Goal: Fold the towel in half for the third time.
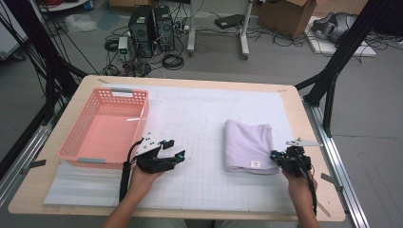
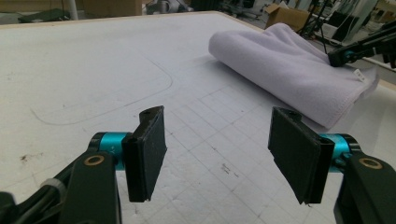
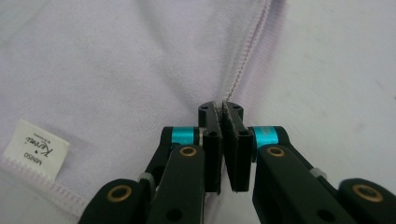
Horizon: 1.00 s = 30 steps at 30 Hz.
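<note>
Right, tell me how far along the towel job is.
Done: the lilac towel lies folded on the mat. In hand: the right gripper has its fingers shut at the towel's stitched edge near the label, seemingly pinching it. Left: the left gripper waits open over bare mat, and the pink basket holds nothing yet, probably the towel's destination.

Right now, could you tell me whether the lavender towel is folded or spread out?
Folded: the lavender towel lies as a compact, thick rectangle with a rounded fold along its far edge, its label showing near the front.
</note>
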Tool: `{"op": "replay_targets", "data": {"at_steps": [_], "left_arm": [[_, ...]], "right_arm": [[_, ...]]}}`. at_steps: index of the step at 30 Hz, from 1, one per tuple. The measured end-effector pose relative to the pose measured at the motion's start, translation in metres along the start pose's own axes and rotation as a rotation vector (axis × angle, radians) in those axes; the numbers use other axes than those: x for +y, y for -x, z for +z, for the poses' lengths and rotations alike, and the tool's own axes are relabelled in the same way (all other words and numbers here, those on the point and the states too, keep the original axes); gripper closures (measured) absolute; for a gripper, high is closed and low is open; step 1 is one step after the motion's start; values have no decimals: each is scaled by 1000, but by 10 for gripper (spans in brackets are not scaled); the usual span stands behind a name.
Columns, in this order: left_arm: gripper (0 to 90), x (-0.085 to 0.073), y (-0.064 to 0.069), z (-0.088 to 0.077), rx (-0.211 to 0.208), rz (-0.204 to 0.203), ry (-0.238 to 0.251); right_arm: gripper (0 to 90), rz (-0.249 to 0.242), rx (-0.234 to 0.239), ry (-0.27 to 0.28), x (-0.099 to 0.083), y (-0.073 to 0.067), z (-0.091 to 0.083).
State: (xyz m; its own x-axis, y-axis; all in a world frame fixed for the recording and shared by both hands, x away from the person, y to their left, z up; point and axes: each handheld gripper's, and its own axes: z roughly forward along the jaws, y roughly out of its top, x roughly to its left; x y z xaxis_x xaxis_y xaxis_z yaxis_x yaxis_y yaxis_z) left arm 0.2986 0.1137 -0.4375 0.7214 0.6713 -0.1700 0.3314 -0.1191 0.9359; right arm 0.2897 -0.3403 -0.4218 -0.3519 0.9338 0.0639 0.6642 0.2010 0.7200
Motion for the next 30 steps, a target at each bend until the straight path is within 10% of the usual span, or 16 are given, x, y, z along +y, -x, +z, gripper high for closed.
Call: {"op": "replay_targets", "data": {"at_steps": [7, 12, 19, 24, 30], "left_arm": [[370, 1, 0, -1, 1, -3, 4], [369, 0, 0, 0, -1, -2, 5], [369, 1, 0, 0, -2, 3, 1], [369, 1, 0, 0, -2, 2, 2], [368, 1, 0, -1, 0, 0, 6]], "right_arm": [[623, -37, -40, 71, 13, 0, -8], [670, -113, 3, 133, 49, 2, 10], [717, -165, 31, 73, 78, 0, 59], [783, -135, -54, -16, 74, 16, 79], [704, -104, -146, 12, 73, 20, 73]]}}
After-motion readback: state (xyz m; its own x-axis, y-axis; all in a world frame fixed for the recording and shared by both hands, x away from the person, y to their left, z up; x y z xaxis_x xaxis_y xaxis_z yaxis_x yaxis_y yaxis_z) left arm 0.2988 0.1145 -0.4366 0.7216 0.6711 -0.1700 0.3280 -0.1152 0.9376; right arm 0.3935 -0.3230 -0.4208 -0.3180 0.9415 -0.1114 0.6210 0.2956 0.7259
